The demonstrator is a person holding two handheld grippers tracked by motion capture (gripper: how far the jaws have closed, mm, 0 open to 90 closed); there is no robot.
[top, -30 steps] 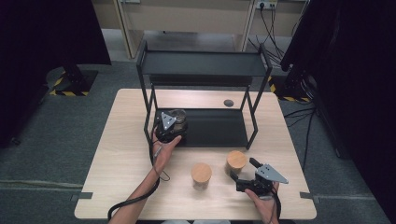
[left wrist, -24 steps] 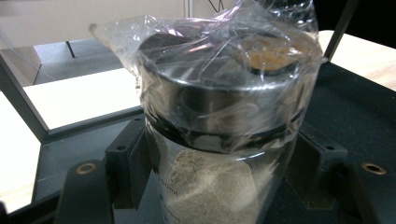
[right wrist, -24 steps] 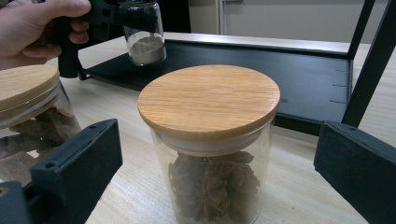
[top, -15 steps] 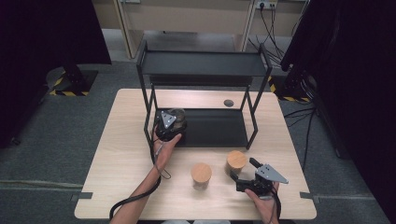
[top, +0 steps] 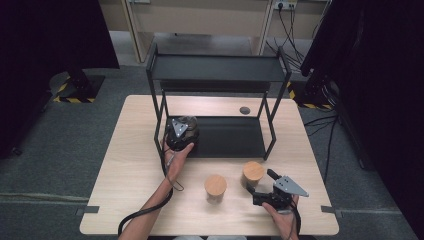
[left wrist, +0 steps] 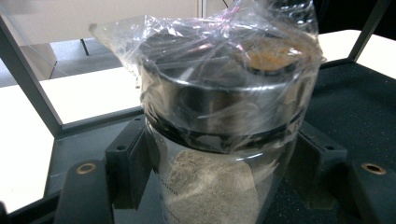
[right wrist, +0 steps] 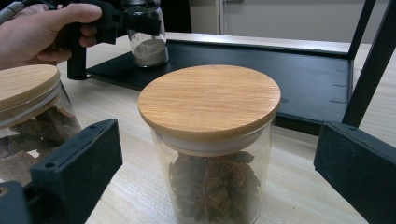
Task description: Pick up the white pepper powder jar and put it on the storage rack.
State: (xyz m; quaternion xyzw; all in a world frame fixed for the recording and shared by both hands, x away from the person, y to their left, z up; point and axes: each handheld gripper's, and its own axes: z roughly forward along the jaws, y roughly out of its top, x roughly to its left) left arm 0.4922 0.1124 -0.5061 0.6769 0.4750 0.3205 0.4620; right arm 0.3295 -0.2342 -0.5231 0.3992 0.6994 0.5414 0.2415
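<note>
A glass jar of grey powder, its top wrapped in clear plastic film, stands on the lower shelf of a black rack at its left end. My left gripper is shut on it, a pad pressing each side. The same jar shows far off in the right gripper view, held by a hand. A jar of star anise with a wooden lid stands on the table between the wide jaws of my right gripper, which is open and clear of the glass. That jar is near the table's front right.
A second wooden-lidded jar with brown pieces stands just left of the star anise jar. The rack's top shelf overhangs the lower one on thin black posts. A small dark disc lies on the table behind the rack. A cable trails from the left gripper.
</note>
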